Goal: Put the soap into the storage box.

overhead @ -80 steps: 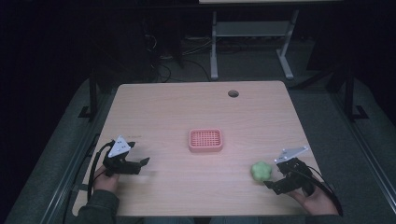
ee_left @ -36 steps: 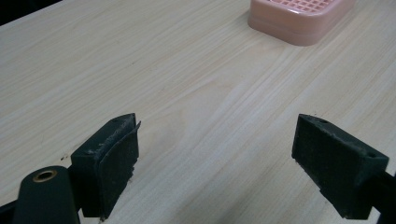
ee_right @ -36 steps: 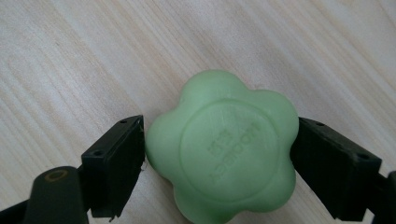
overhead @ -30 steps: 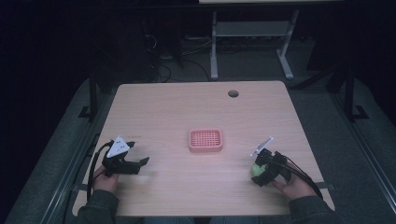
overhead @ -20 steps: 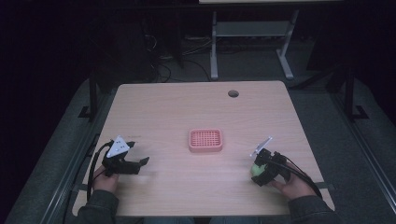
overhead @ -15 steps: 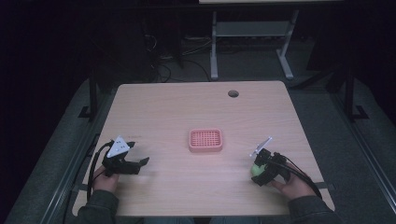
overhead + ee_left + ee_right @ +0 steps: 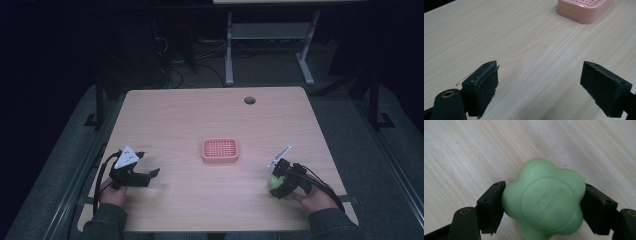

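Table [image 7: 200,120] of pale wood spans the high view, its grain running under both gripper views as well. Pink soap dish [image 7: 220,150] with a gridded top sits at the table's middle, where it sat in every earlier picture; in the left gripper view its corner shows at the upper right [image 7: 584,10], well apart from the jaws.

Right gripper [image 7: 278,183] has changed most. In the earliest picture it lay nearer the table's right edge, with the green soap beside its jaws; by a second ago it had shifted inward and onto the soap, and it has hardly moved since. Its jaws are now pressed against both flanks of the green flower-shaped soap [image 7: 544,200], one pad on each side, with faint raised lettering on the soap's face. In the high view the soap [image 7: 274,182] is at the table's near right, right of the dish and well apart from it; whether it rests on the wood or is just above it cannot be told.

Left gripper [image 7: 539,87] keeps its place at the near left [image 7: 145,176], jaws spread wide over bare wood, holding nothing.
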`<state>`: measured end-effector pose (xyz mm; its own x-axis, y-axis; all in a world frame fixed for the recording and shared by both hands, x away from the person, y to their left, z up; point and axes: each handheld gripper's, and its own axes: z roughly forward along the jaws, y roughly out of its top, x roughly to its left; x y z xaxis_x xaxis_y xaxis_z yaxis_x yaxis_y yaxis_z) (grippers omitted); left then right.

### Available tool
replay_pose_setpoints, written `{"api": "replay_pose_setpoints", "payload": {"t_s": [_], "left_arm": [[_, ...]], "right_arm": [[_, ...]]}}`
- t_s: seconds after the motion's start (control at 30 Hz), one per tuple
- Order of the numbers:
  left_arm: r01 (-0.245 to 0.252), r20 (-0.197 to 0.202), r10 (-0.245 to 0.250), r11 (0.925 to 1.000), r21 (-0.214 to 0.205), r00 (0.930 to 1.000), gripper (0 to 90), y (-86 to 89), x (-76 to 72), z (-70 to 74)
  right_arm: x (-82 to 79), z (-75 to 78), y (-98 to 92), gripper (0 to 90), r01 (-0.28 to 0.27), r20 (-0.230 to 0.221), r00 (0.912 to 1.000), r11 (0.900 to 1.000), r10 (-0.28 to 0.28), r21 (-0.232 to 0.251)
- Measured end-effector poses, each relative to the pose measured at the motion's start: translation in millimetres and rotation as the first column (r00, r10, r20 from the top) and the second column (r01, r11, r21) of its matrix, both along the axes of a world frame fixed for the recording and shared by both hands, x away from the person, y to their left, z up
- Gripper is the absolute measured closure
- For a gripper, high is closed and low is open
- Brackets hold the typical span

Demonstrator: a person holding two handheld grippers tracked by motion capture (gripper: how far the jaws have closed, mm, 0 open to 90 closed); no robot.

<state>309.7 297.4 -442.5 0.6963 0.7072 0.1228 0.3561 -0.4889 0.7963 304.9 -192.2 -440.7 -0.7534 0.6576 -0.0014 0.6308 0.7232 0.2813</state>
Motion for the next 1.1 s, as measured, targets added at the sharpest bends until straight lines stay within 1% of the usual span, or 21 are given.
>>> {"api": "replay_pose_setpoints", "payload": {"t_s": [0.07, 0.17, 0.2, 0.3, 0.37, 0.4, 0.47, 0.5, 0.57, 0.6, 0.67, 0.73, 0.77, 0.83, 0.87, 0.93, 0.97, 1.1], "left_arm": [[0.0, -0.001, 0.0, 1.0, -0.001, 1.0, 14.4, 0.0, 0.2, -0.1], [0.001, -0.001, -0.001, 1.0, -0.001, 1.0, 14.4, -0.1, 0.4, -0.3], [0.001, -0.001, -0.001, 1.0, -0.001, 1.0, 14.4, -0.3, 0.2, -0.2], [-0.003, -0.002, 0.003, 1.0, -0.005, 1.0, 14.4, -0.4, -0.4, 0.0], [-0.005, 0.0, 0.005, 0.9999, -0.011, 1.0, 14.4, -0.4, -0.6, 0.0], [-0.008, 0.003, 0.009, 0.9998, -0.02, 1.0, 14.4, -0.8, -0.7, -0.2], [-0.009, 0.007, 0.009, 0.9996, -0.026, 0.9999, 14.4, -1.1, -0.3, -0.3], [-0.009, 0.006, 0.009, 0.9996, -0.026, 0.9999, 14.4, -1.1, -0.3, -0.3], [-0.009, 0.007, 0.009, 0.9996, -0.026, 0.9999, 14.4, -1.1, -0.2, -0.3], [-0.009, 0.007, 0.009, 0.9996, -0.026, 0.9999, 14.4, -1.0, -0.3, -0.2], [-0.01, 0.005, 0.01, 0.9996, -0.027, 0.9999, 14.4, -1.1, -0.3, 0.0], [-0.01, 0.007, 0.01, 0.9996, -0.028, 0.9999, 14.4, -1.2, -0.3, -0.1], [-0.008, 0.005, 0.008, 0.9997, -0.023, 1.0, 14.4, -1.0, -0.5, 0.4], [-0.008, 0.004, 0.008, 0.9997, -0.024, 1.0, 14.4, -1.0, -0.5, 0.5], [-0.012, 0.004, 0.012, 0.9994, -0.032, 0.9999, 14.4, -1.4, -0.6, 0.2], [-0.009, 0.004, 0.009, 0.9996, -0.026, 1.0, 14.4, -0.7, -0.3, 0.5], [-0.01, 0.003, 0.01, 0.9996, -0.027, 0.9999, 14.4, -0.6, -0.1, 0.5], [-0.011, 0.004, 0.011, 0.9995, -0.028, 0.9999, 14.4, -0.6, -0.4, 0.7]], "right_arm": [[-0.7, 1.6, -0.3, 26.1, -0.002, 0.003, 1.0, 1.0, 0.002, 0.007], [-0.4, 5.9, 0.8, 26.2, -0.014, 0.015, 0.9998, 0.9999, 0.014, 0.004], [-0.3, 7.3, 1.9, 26.2, -0.014, 0.012, 0.9998, 0.9999, 0.014, 0.007], [2.5, 13.1, 6.4, 26.3, -0.035, 0.017, 0.9992, 0.9994, 0.035, 0.001], [3.9, 16.8, 9.4, 26.3, -0.042, 0.034, 0.9986, 0.9991, 0.042, 0.006], [5.3, 18.5, 10.4, 26.3, -0.046, 0.024, 0.9987, 0.9988, 0.046, 0.018], [7.3, 22.1, 12.6, 26.3, -0.044, 0.041, 0.9982, 0.9986, 0.043, 0.03], [8.6, 24.1, 13.5, 26.3, -0.049, 0.033, 0.9983, 0.9981, 0.048, 0.037], [10.1, 27.7, 16.8, 26.3, -0.058, 0.046, 0.9973, 0.9976, 0.057, 0.037], [10.9, 29.2, 18.0, 26.3, -0.063, 0.039, 0.9973, 0.9972, 0.062, 0.04], [12.2, 30.5, 19.6, 26.3, -0.072, 0.044, 0.9966, 0.9968, 0.07, 0.036], [15.7, 35.4, 24.2, 26.3, -0.082, 0.043, 0.9959, 0.9958, 0.08, 0.041], [17.4, 36.3, 25.0, 26.3, -0.083, 0.044, 0.9957, 0.9956, 0.081, 0.043], [20.2, 38.1, 26.4, 26.3, -0.089, 0.043, 0.9953, 0.9945, 0.087, 0.055], [21.7, 38.9, 27.2, 26.3, -0.09, 0.037, 0.9955, 0.9942, 0.088, 0.06], [24.2, 40.3, 29.7, 26.3, -0.097, 0.044, 0.9945, 0.9938, 0.095, 0.054], [25.1, 40.9, 30.8, 26.3, -0.098, 0.038, 0.9947, 0.9935, 0.096, 0.058], [30.9, 44.4, 37.6, 26.3, -0.111, 0.038, 0.9933, 0.9926, 0.109, 0.05]]}}
